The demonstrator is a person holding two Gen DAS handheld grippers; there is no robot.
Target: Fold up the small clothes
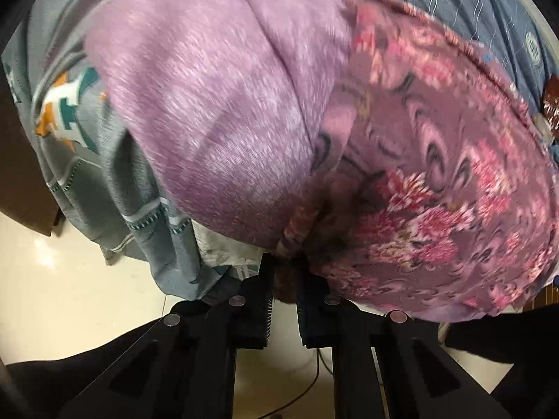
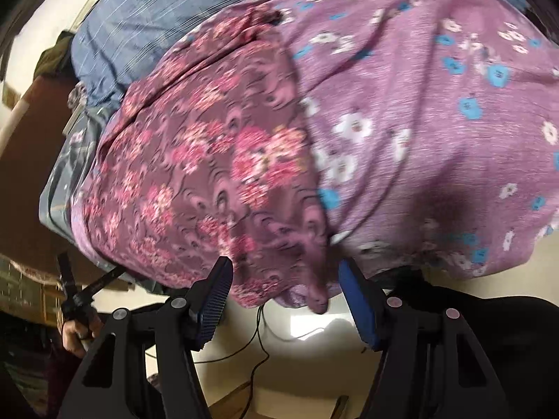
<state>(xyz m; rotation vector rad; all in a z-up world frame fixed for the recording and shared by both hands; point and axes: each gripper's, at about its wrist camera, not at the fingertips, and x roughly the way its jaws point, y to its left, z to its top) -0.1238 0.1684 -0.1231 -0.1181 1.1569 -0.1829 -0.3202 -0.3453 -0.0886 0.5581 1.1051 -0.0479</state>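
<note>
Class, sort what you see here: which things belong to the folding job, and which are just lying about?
Part of the job:
- floral purple garment
- lilac garment with blue and white flowers
- left gripper, pinching the floral hem
- right gripper, jaws open

Just lying about:
- blue striped bedsheet
- grey printed cloth
- floor cable

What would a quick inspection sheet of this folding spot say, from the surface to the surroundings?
Surface: a bed under blue-grey striped bedding, mostly covered by clothes.
Job's things: dark purple garment with pink flowers lying beside a lilac garment with blue and white flowers; both hang over the bed's edge.
Clutter: grey printed cloth draped at the side.
Grippers: left gripper shut on the pink-flowered garment's edge; right gripper open, a hanging fold between its pads, not pressed.
Cables: thin black cable on the floor.
Surroundings: pale glossy floor, dark wooden furniture.
</note>
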